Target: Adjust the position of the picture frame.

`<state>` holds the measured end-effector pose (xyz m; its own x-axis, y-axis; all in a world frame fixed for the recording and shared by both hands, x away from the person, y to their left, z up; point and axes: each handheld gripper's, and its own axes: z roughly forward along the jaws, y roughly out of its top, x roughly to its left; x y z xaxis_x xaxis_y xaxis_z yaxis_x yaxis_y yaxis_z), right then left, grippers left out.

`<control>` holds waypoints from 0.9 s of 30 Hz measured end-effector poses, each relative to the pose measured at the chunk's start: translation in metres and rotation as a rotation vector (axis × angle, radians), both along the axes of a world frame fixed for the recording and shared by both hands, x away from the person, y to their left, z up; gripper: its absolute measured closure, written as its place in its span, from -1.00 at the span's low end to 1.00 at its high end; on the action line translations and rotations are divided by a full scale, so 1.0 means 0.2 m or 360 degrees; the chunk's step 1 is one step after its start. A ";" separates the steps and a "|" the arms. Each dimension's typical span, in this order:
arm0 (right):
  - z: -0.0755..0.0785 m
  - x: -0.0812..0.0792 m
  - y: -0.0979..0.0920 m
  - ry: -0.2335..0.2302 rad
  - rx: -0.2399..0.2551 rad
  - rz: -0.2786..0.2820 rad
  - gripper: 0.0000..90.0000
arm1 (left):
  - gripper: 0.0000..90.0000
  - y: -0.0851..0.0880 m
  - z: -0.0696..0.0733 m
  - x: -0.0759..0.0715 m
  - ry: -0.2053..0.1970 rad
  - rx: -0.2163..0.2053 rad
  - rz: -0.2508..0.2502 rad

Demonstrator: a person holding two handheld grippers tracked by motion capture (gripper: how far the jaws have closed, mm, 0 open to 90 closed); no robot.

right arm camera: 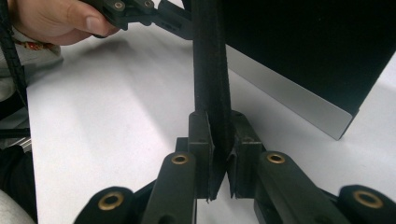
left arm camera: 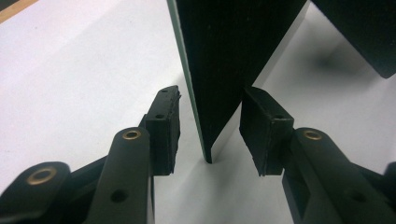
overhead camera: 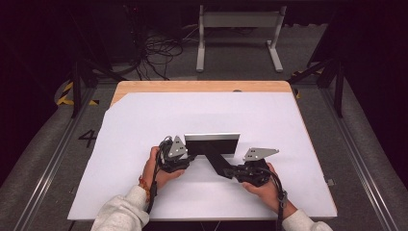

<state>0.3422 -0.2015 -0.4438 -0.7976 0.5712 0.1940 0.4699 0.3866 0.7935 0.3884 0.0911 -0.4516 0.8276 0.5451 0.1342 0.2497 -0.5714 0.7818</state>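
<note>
right tool (right arm camera: 219, 161): jaws clamped on the lower edge of a thin black strut (right arm camera: 211, 84), pads pressing both faces
left tool (left arm camera: 210, 133): jaws apart, straddling a corner of the black panel (left arm camera: 224, 56); pads (left arm camera: 163, 126) not touching it, gap on both sides
black panel: stands upright on edge, mid worktop, silver strip along its top in high view (overhead camera: 211, 144)
strut: runs from panel back down toward right tool (overhead camera: 219, 163)
hands: left hand (overhead camera: 156, 168), right hand (overhead camera: 264, 185), near front edge
worktop (overhead camera: 144, 120): white sheet over wood
</note>
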 end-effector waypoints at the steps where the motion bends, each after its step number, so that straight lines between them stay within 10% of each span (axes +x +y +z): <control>1: 0.00 0.00 0.00 0.0000 0.0000 0.0000 0.83 | 0.28 0.00 0.00 0.00 0.0000 0.0000 0.0000; 27: -0.02 -0.02 0.02 -0.0022 -0.0052 0.0011 0.88 | 0.25 -0.01 -0.01 0.01 -0.0025 0.0027 0.0039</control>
<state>0.3390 -0.1980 -0.4484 -0.8039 0.5717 0.1642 0.4563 0.4155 0.7869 0.3908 0.0888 -0.4543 0.8116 0.5629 0.1562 0.2517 -0.5783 0.7760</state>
